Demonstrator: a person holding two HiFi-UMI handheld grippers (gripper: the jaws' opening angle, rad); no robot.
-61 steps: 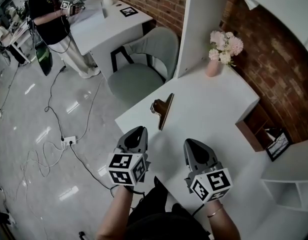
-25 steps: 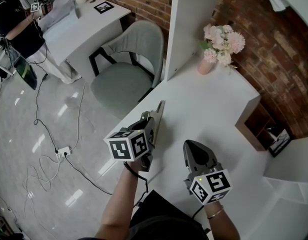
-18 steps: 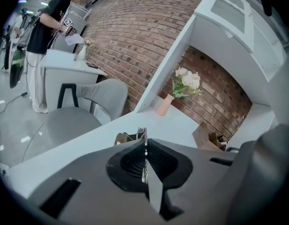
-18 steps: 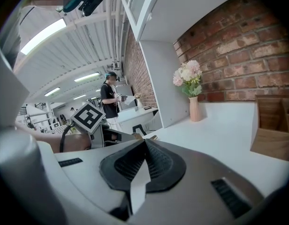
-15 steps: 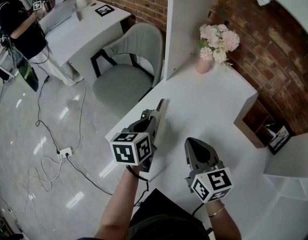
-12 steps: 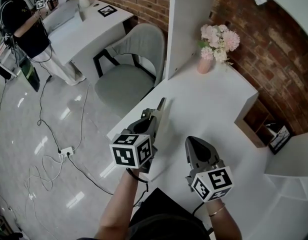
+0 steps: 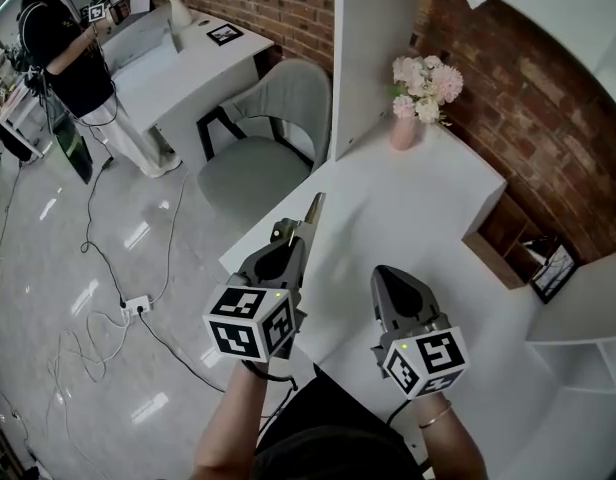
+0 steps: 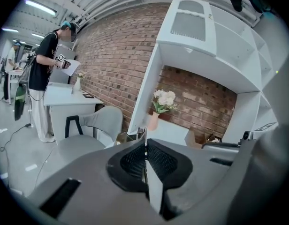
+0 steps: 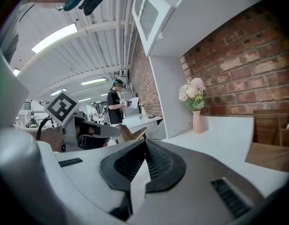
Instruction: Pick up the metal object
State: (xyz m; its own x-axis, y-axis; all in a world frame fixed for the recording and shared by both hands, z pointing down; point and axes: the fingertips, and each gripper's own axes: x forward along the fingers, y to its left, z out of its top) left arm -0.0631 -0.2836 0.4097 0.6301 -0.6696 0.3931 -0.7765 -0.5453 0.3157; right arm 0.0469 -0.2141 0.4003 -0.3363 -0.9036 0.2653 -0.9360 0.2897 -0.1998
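The metal object is a large brass-coloured bulldog clip (image 7: pixel 310 215). It sticks forward out of my left gripper (image 7: pixel 288 244), which is shut on it over the near left edge of the white table (image 7: pixel 418 208). In the left gripper view a thin metal edge runs between the shut pads of the left gripper (image 8: pixel 145 140). My right gripper (image 7: pixel 393 280) hovers shut beside it, over the table's near edge, with nothing between its fingers. In the right gripper view the clip (image 9: pixel 135 133) shows left of the right gripper (image 9: pixel 144 145).
A pink vase of flowers (image 7: pixel 405 128) stands at the table's far end against a white panel. A wooden box (image 7: pixel 498 243) sits at the right. A grey chair (image 7: pixel 268 138) is left of the table. A person (image 7: pixel 68 58) stands far left; cables lie on the floor.
My left gripper went forward to the clip, shut on it, and now holds it a little nearer to me. The right gripper has barely moved.
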